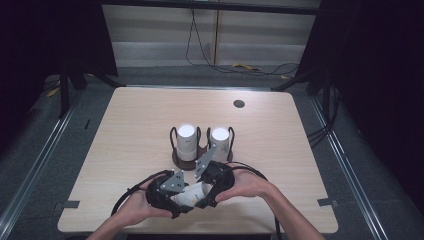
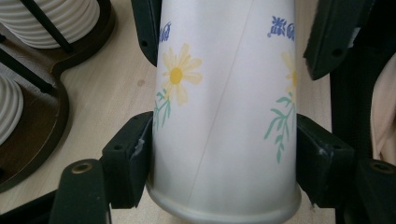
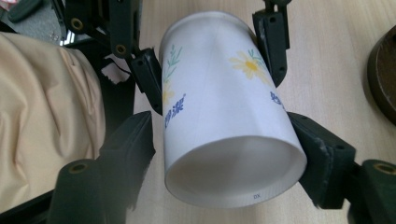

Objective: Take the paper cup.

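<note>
A white paper cup (image 1: pixel 192 196) printed with yellow daisies and blue lettering lies on its side just above the table's near edge, held between both grippers. My left gripper (image 1: pixel 174 199) is shut on its rim end. In the left gripper view the cup (image 2: pixel 224 116) fills the gap between the jaws of the left gripper (image 2: pixel 224 156), which press both its sides. My right gripper (image 1: pixel 209 191) is shut on the base end. In the right gripper view the cup's (image 3: pixel 219 102) recessed bottom faces the camera between the jaws of the right gripper (image 3: pixel 229 147).
Behind the grippers stands a dark wooden holder (image 1: pixel 192 161) with black wire loops, carrying two white ribbed cups (image 1: pixel 186 141) (image 1: pixel 220 144). A round grommet (image 1: pixel 239 104) sits far back on the light wood table (image 1: pixel 130 130). Cables trail on the floor beyond.
</note>
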A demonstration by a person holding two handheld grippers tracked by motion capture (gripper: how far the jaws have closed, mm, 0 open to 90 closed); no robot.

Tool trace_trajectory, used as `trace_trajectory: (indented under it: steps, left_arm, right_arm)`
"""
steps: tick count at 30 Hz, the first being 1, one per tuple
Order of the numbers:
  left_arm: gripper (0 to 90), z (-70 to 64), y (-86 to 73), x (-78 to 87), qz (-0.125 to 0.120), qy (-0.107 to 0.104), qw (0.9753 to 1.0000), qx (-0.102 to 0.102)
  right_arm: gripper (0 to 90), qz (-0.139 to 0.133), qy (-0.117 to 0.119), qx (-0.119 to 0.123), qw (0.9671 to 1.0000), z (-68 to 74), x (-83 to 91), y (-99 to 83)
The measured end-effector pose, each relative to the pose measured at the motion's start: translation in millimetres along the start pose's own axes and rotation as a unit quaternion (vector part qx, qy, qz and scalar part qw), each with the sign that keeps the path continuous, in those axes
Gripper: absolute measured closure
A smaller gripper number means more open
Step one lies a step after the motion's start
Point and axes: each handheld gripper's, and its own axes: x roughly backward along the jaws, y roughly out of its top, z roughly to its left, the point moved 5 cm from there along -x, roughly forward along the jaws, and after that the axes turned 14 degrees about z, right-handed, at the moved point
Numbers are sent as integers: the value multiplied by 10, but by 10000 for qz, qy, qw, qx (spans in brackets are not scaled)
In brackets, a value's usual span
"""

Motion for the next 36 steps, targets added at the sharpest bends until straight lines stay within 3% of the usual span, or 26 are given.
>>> trace_trajectory:
  steps: [4, 9, 10, 11, 14, 20, 29, 36]
  left_arm:
    - [288, -16, -7, -19, -7, -2, 10000, -22]
    - [279, -15, -11, -17, -69, -42, 10000, 45]
    - [277, 3, -19, -7, 2, -8, 10000, -96]
    - [275, -11, -11, -9, -87, -29, 10000, 20]
    - [263, -12, -16, -8, -145, -28, 9998, 92]
    - [157, 12, -20, -9, -264, 12, 9994, 204]
    - [160, 38, -44, 19, -374, 71, 9984, 408]
    - [159, 68, -68, 33, -479, 82, 9973, 546]
  right_arm:
    - [334, 47, -21, 6, 10000, 4, -10, -9]
    - [341, -19, -19, 38, 10000, 1, 8, -11]
    - [342, -22, -25, 28, 10000, -1, 12, -12]
    - [343, -26, -26, 25, 10000, -2, 16, -12]
    - [345, -65, -22, 43, 10000, -5, 28, -12]
    - [349, -134, -15, 26, 9999, -8, 53, -24]
    - [352, -282, -145, -61, 9995, -22, 125, -50]
    - [354, -553, -252, -178, 9980, -40, 185, -75]
